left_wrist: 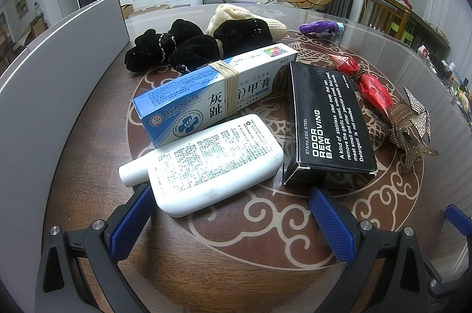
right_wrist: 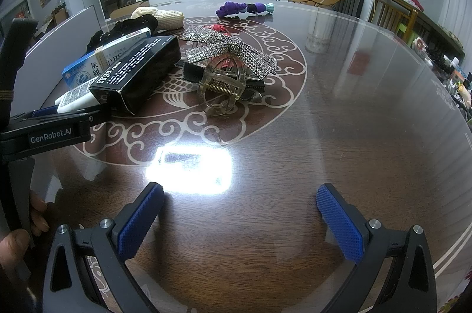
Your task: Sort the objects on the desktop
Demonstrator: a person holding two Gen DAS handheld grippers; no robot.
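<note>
Left wrist view: left tongs (left_wrist: 230,224) spread wide, nothing pinched, held low over the tabletop (left_wrist: 206,268). White bottle (left_wrist: 206,162) lies flat directly ahead, its broad end reaching in between the blue pads; the left pad looks to be touching or nearly touching the bottle's side, cannot tell which. Long axis runs diagonally, cap (left_wrist: 132,169) toward lower left, base toward upper right. Just behind it, the blue-and-white cream box (left_wrist: 215,94) with a rubber band, roughly parallel. To the right, just beside the bottle's base, the black odor bar box (left_wrist: 327,124), long axis pointing away from the tongs. Further right: red wrapped item (left_wrist: 368,85) and rhinestone hair claw (left_wrist: 410,124). Behind: black velvet scrunchies (left_wrist: 177,47), cream knit piece (left_wrist: 233,14), purple toy (left_wrist: 320,26). A grey panel (left_wrist: 59,82) walls off the left side, so little room there. Right wrist view: right tongs (right_wrist: 240,218) also spread, holding nothing, over bare glossy tabletop with glare. The cluster sits ahead and to the left; hair claw (right_wrist: 227,68) is the nearest item to these tongs, well apart. The left device (right_wrist: 53,133) shows at the left edge beside the bottle (right_wrist: 78,99) and black box (right_wrist: 138,71). Wide open room ahead and right. Judgement: left tongs are the nearer for the bottle; squaring across its short width is likely needed, minding the black box crowding its base.
</note>
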